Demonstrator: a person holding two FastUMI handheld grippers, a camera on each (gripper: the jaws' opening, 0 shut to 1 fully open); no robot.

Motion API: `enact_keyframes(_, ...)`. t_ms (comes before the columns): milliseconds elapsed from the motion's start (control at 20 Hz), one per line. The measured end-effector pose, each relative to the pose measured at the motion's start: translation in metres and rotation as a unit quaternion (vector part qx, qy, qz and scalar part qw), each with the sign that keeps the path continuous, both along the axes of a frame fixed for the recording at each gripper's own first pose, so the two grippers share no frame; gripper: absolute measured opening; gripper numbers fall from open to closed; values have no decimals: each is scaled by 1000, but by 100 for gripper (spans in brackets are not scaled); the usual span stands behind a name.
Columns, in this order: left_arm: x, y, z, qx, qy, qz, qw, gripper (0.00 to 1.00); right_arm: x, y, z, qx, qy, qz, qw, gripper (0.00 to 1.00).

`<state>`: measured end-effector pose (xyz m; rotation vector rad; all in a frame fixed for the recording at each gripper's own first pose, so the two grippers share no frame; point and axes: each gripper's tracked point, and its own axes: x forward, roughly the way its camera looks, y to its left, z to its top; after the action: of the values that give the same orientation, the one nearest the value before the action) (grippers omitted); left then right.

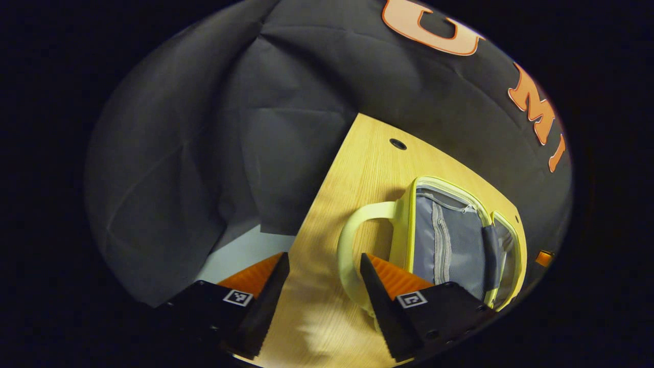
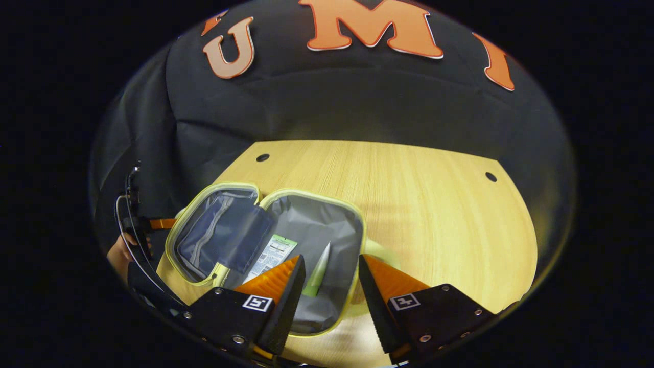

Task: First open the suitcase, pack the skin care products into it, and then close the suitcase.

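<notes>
The suitcase (image 2: 265, 245) lies open on the table (image 2: 409, 204) with a tube (image 2: 318, 268) and packet (image 2: 271, 255) inside, both the left gripper (image 1: 324, 286) and right gripper (image 2: 331, 286) wide apart and empty, so closing the lid seems next.

Left gripper view: close beside the open yellow grey-lined fabric suitcase (image 1: 460, 240), handle end. Right gripper view: above its open halves (image 2: 286, 240); suitcase shared.
</notes>
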<state>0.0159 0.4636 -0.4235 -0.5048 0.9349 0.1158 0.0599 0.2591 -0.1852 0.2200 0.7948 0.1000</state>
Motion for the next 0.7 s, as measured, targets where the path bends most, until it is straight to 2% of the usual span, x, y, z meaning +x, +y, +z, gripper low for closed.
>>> enact_keyframes(50,0,-4,-7,-4,15,-15,1000,82,-2,-4,6,-1,-5,-5,1000,70)
enact_keyframes(100,8,-8,-8,-7,9,-20,1000,87,-4,-8,13,5,-10,-9,1000,71)
enact_keyframes(200,16,-21,-8,-20,5,-42,999,56,-7,-15,26,14,-22,-19,999,71)
enact_keyframes(300,19,-17,-8,-5,9,-45,999,24,-11,-30,36,5,-38,-29,999,71)
enact_keyframes(350,25,-13,-2,-5,-6,-32,999,14,-14,-37,38,-1,-46,-32,998,71)
enact_keyframes(400,26,-13,12,1,-21,-34,999,14,-17,-46,41,-12,-52,-36,998,65)
enact_keyframes(450,32,-11,17,10,-36,-23,999,9,-19,-53,42,-21,-59,-38,997,65)
enact_keyframes(500,27,-13,30,16,-32,-31,999,4,-21,-59,44,-31,-63,-39,997,71)
enact_keyframes(700,32,-10,89,70,-80,-44,993,4,-17,-79,57,-60,-95,-41,993,75)
